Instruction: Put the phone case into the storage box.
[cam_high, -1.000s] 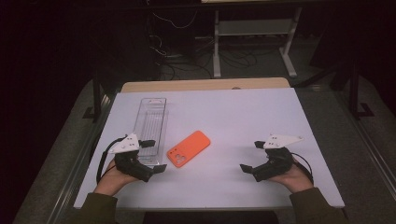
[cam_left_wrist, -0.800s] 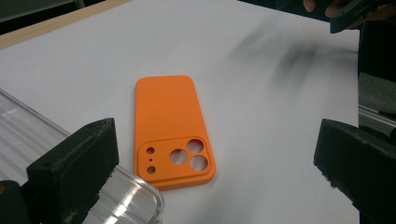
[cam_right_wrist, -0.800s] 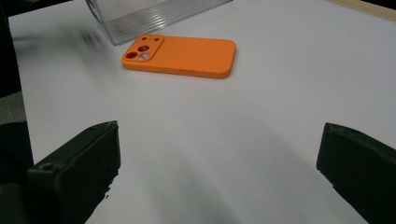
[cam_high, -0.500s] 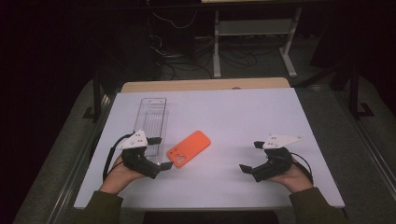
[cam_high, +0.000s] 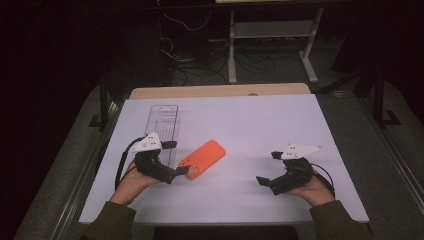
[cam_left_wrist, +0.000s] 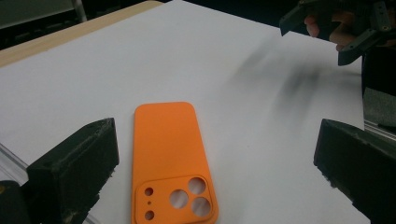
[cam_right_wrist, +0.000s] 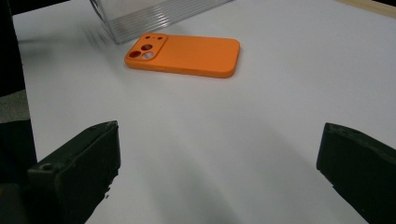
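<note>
While the orange phone case lies flat on the white desk, both tongs stand spread and grasp nothing; view by view:

High view, phone case: the orange phone case (cam_high: 202, 159) lies slantwise a little left of the middle of the desk (cam_high: 260, 125), camera-cutout end toward the person.
High view, clear box: a long clear plastic box (cam_high: 164, 129) lies just left of the case, running away from the person.
High view, left tongs: the left tongs (cam_high: 176, 158) sit at the case's near end, one jaw tip beside the cutout corner, the other up against the clear box; jaws released, nothing between them but the desk and the case's edge.
High view, right tongs: the right tongs (cam_high: 268, 167) rest low over the desk well apart from the case, on the right side, jaws parted and pointing toward the case.
High view, hands: a hand (cam_high: 132, 181) in a dark green sleeve holds each tool from the near edge.

Left gripper view, phone case: the case (cam_left_wrist: 171, 161) lies back side up between the two black jaws, nearer the left one, its three round lens holes at the near end.
Left gripper view, jaws: wide apart; whether the left jaw touches the case's edge cannot be told.
Left gripper view, other tool: the right tongs (cam_left_wrist: 322, 35) show at the top right, far across the desk.

Right gripper view, phone case: the case (cam_right_wrist: 184, 54) lies ahead on the desk, well beyond the jaws, cutouts to its left end.
Right gripper view, clear box: the ribbed box (cam_right_wrist: 149, 14) lies just behind the case.
Right gripper view, jaws: spread wide, bare desk between them.
</note>
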